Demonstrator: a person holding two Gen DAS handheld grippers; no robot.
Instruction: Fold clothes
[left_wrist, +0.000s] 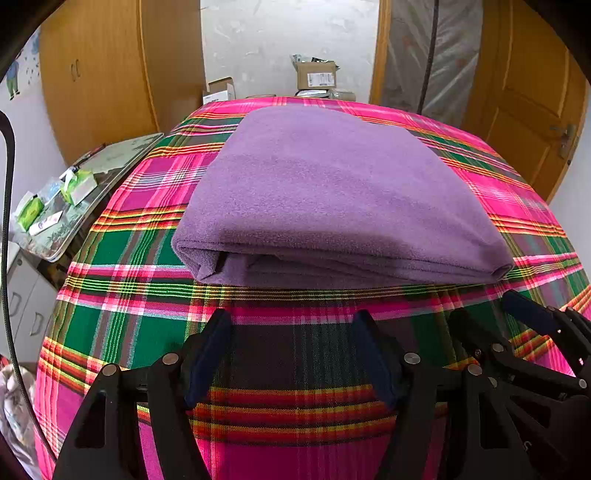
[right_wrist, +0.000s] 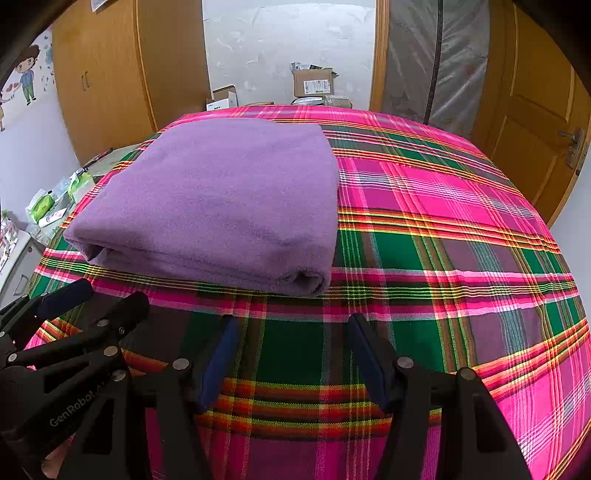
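From your left wrist camera, you see one folded purple fleece cloth (left_wrist: 332, 199) lying flat on the bed's pink, green and orange plaid cover (left_wrist: 122, 325), its layered open edges facing you. Your left gripper (left_wrist: 291, 328) hangs over bare plaid just short of that near edge, its two dark blue padded fingers (left_wrist: 210, 354) spread wide with nothing between them. Your right gripper (left_wrist: 524, 317) shows at the lower right, near the cloth's right front corner but apart from it. Left of the bed, one patterned tray (left_wrist: 110, 173) holds two green packets (left_wrist: 75, 186) and one small white tube (left_wrist: 46, 223). Beyond the bed's far edge stand two cardboard boxes (left_wrist: 316, 75) against the white wall, between a wooden wardrobe (left_wrist: 99, 81) and a wooden door (left_wrist: 524, 110).

From your right wrist camera, the same single cloth (right_wrist: 218, 206) sits on the left half of the cover (right_wrist: 461, 258), with one rolled fold along its right side. Your right gripper (right_wrist: 291, 328) hovers over empty plaid, to the right of the cloth's front corner, both fingers (right_wrist: 369, 358) parted wide and gripping nothing. Your left gripper (right_wrist: 99, 295) shows at the lower left, just in front of the cloth's near edge without touching it. The two boxes (right_wrist: 314, 83) appear again at the far wall, and one cartoon sticker (right_wrist: 27, 74) is on the left wall.
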